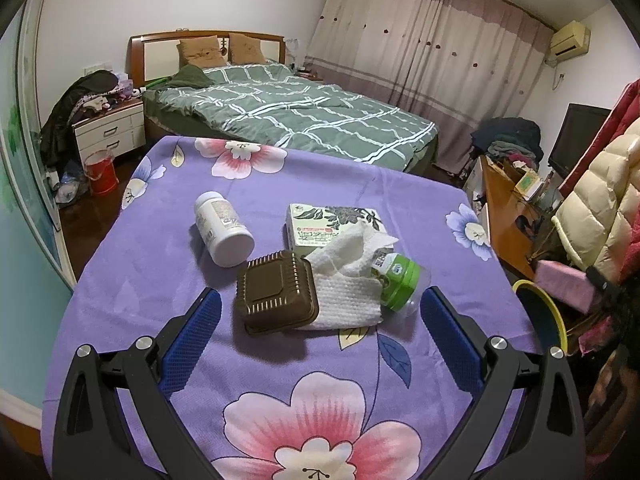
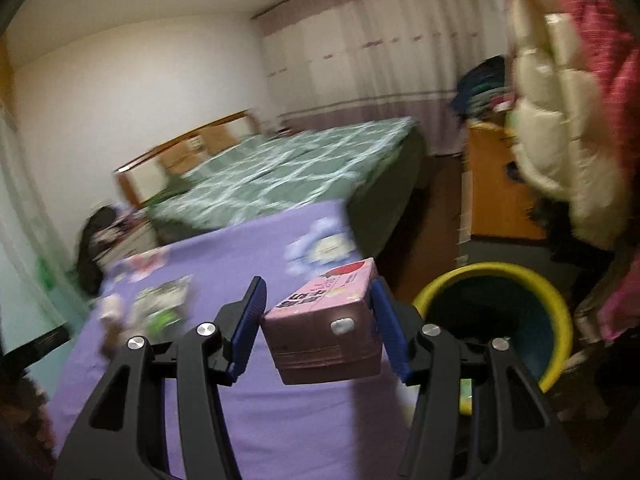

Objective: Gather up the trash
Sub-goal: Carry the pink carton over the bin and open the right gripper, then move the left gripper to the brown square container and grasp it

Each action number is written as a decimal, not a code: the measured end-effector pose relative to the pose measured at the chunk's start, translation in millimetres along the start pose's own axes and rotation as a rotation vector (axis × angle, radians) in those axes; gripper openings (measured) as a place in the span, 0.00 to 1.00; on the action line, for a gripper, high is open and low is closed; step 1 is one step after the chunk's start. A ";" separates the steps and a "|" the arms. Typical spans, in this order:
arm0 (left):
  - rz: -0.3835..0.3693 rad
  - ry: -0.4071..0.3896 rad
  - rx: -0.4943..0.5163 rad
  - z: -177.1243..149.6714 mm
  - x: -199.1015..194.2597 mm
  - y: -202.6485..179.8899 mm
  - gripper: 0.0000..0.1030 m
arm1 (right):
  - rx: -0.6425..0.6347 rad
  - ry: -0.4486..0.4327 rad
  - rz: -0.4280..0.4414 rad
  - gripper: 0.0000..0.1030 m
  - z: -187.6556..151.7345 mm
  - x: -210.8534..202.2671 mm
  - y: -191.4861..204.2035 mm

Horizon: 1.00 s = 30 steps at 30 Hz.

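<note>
My right gripper (image 2: pixel 320 300) is shut on a pink drink carton (image 2: pixel 326 330), held above the table's right edge, just left of a yellow-rimmed bin (image 2: pixel 556 292) on the floor. In the left wrist view the same carton (image 1: pixel 562 286) shows at the right beside the bin (image 1: pixel 554 312). My left gripper (image 1: pixel 320 308) stands open over the purple floral tablecloth (image 1: pixel 280 360). Ahead of it lie a brown plastic clamshell box (image 1: pixel 276 292), a white crumpled cloth (image 1: pixel 348 276), a tipped green-capped bottle (image 1: pixel 402 282), a white pill bottle (image 1: pixel 224 230) and a flat printed box (image 1: pixel 320 220).
A bed with a green checked quilt (image 1: pixel 288 112) stands behind the table. A wooden desk (image 1: pixel 508 216) with clutter and hanging jackets (image 1: pixel 600 208) crowd the right side. A red bucket (image 1: pixel 100 172) and a nightstand (image 1: pixel 110 130) are at the left.
</note>
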<state>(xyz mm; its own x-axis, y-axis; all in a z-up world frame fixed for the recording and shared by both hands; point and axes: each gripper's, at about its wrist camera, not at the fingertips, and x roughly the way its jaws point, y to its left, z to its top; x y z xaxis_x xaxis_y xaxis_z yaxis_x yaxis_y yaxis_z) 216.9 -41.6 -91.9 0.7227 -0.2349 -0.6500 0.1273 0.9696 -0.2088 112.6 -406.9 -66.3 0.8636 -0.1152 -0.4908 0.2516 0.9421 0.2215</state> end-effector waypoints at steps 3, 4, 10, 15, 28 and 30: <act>0.006 0.014 -0.006 -1.1 6.7 1.9 0.95 | 0.015 -0.002 -0.128 0.51 3.1 11.3 -29.4; 0.010 0.019 -0.007 -1.5 9.4 2.7 0.95 | 0.025 0.008 -0.184 0.51 2.6 19.1 -44.6; 0.031 0.043 -0.011 -3.6 23.2 8.2 0.95 | 0.059 0.083 -0.317 0.52 -9.4 51.9 -91.2; 0.050 0.066 -0.027 -3.1 34.1 18.8 0.95 | 0.081 0.070 -0.313 0.58 -14.3 54.7 -95.0; 0.032 0.146 -0.091 5.7 91.0 50.8 0.95 | 0.053 0.088 -0.260 0.59 -23.7 62.6 -69.8; 0.039 0.155 -0.096 7.8 98.8 55.2 0.88 | 0.050 0.096 -0.256 0.59 -25.5 65.2 -67.0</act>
<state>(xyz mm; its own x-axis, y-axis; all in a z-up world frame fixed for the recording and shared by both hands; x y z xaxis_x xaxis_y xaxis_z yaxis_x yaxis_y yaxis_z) 300.6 -10.8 -162.0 0.6117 -0.2120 -0.7621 0.0302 0.9690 -0.2453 140.9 -469.5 -134.7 0.7244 -0.3151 -0.6132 0.4795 0.8693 0.1199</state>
